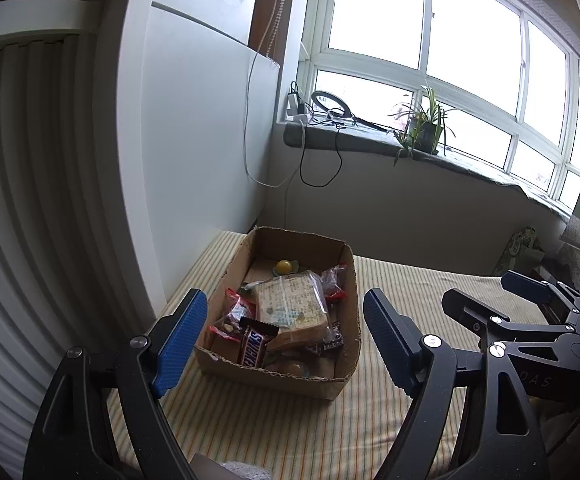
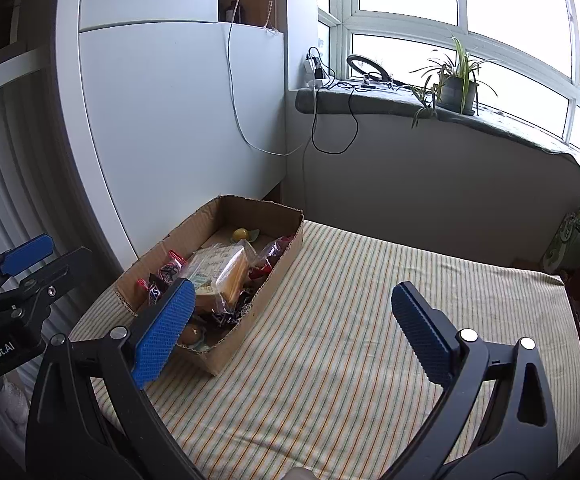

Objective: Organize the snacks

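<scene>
A shallow cardboard box (image 1: 346, 364) of snacks sits on a table covered by a striped cloth (image 1: 290, 432), near the corner where a white wall panel meets the wall under a window.

In the left wrist view, the left gripper (image 1: 286, 336) hangs over the near part of the table with its blue-padded jaws spread wide. The box lies ahead of it, framed in the gap between the two pads but beyond them; neither pad touches it and the jaws hold nothing. In the right wrist view, the right gripper (image 2: 290, 332) is also wide open and empty. Here the box (image 2: 274, 276) lies ahead and to the left of the jaws, its near end partly hidden behind the left pad, and bare striped cloth fills the gap between the pads. The two grippers are side by side, each showing at the edge of the other's view.

Inside the box, one clear bag of sliced bread (image 1: 294, 308) lies on top, roughly in the middle. One brown Snickers bar (image 1: 255, 345) leans at the near left corner. At least two clear packets with red trim show, one beside the bar (image 1: 232, 314) and one along the right wall (image 1: 335, 280). One small round yellow thing (image 1: 284, 267) sits alone at the far end. More wrappers lie underneath, too hidden to count.

On the windowsill stand one potted plant (image 1: 424, 130) and one ring light (image 1: 326, 104) with trailing cables.
</scene>
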Demonstrator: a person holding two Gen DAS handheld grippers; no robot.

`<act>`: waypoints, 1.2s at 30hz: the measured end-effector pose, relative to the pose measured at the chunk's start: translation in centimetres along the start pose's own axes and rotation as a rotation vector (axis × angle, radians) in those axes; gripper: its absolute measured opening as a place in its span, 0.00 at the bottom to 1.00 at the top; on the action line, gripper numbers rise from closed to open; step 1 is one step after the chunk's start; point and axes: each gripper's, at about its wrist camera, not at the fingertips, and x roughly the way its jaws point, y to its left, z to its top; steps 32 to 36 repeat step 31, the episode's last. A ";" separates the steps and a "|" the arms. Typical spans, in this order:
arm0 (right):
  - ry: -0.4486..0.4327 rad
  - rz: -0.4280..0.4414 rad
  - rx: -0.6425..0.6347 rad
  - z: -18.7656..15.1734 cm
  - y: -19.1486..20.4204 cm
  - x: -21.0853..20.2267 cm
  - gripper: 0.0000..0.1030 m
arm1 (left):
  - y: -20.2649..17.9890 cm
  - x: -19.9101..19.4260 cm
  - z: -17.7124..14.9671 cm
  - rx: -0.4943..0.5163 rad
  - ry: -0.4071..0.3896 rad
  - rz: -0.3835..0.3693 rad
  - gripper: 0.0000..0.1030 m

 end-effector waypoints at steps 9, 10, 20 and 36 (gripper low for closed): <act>0.000 0.000 0.008 -0.2 -0.2 -0.2 0.98 | 0.1 -0.4 0.0 -0.009 -0.002 -0.006 0.78; -0.001 0.000 0.009 -0.2 -0.2 -0.2 0.98 | 0.1 -0.3 0.0 -0.010 -0.003 -0.006 0.78; 0.004 0.001 0.018 -0.4 -0.4 -0.2 0.98 | -0.3 0.0 -0.1 -0.006 0.007 -0.009 0.78; 0.010 0.000 0.036 -0.8 -1.4 0.0 0.98 | -1.3 0.1 -0.3 0.014 -0.005 -0.020 0.78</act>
